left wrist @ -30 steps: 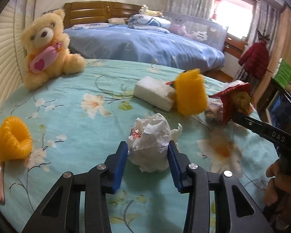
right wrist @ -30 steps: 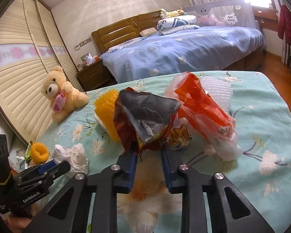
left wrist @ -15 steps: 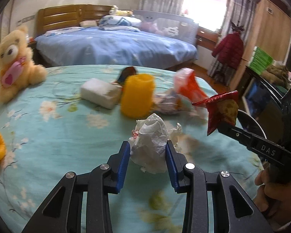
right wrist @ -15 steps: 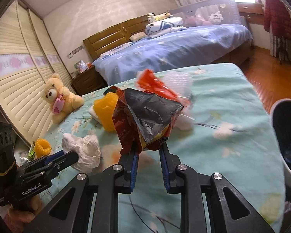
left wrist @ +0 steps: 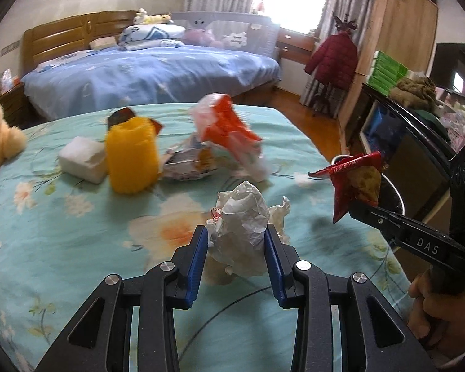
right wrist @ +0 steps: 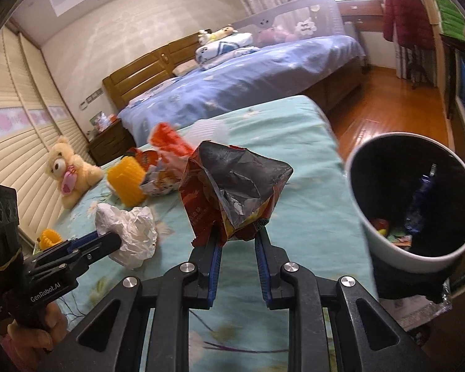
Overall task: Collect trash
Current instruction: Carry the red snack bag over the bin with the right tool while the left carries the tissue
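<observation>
Left gripper (left wrist: pixel 236 241) is clenching a crumpled white paper wad (left wrist: pixel 241 226), blue jaws pressing both sides of it, wad lifted clear above the floral teal worktop (left wrist: pixel 62 235). Right gripper (right wrist: pixel 236 241) is gripping an opened red snack bag (right wrist: pixel 232 192) by its lower end, jaws pinched narrow on the foil, bag mouth gaping upward with silver lining showing. In the left wrist view the same bag is hanging at the right edge, near a dark bin rim. Round bin with white rim (right wrist: pixel 359 217) is sitting just off the worktop's right edge in the right wrist view, with some colourful scraps inside at the bottom. Snack bag is near the bin, not over it.

Still lying on the worktop: yellow foam net sleeve (left wrist: pixel 130 158) standing upright, white foam block (left wrist: pixel 82 162) touching its left side, flattened printed wrapper (left wrist: pixel 189 167) just to its right, red-and-clear plastic bag (left wrist: pixel 229 130) behind that. Second yellow net (right wrist: pixel 49 237) is near the far left edge. Teddy bear (right wrist: pixel 68 170) is sitting by the slatted wall. A hand (left wrist: pixel 440 307) is holding the right gripper's handle
</observation>
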{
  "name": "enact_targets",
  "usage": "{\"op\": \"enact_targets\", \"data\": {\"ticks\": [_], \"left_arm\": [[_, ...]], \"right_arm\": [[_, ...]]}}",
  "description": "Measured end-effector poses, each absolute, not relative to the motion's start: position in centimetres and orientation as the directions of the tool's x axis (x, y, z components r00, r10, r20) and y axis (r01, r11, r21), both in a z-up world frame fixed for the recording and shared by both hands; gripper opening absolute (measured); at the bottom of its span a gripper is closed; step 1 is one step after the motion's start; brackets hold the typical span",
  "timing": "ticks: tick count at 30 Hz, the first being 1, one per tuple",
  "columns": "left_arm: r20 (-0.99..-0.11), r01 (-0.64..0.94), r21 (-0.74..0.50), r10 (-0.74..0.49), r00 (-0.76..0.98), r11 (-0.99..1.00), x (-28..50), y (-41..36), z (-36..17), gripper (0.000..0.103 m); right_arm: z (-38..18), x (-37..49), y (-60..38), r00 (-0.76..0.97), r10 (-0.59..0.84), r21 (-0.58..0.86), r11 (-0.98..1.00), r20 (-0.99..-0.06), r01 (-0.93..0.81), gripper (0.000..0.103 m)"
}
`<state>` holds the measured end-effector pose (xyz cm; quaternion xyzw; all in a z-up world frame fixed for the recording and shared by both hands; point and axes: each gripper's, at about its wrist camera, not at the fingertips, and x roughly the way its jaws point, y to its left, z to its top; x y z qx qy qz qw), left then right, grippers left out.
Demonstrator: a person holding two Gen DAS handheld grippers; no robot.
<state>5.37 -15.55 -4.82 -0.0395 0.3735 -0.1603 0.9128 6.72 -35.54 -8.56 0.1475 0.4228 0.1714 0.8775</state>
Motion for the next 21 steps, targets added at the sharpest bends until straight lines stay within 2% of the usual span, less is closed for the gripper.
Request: {"op": "enact_targets", "data": {"ticks": [21], "left_arm": [[-0.654, 0.398, -0.171, -0.406, 0.638, 0.901, 8.6, -23.9, -4.6, 0.035]], "right_arm": [[-8.8, 6.2, -44.7, 0.639, 0.296, 0.378, 0.926, -0.71, -0.009, 0.021]]}}
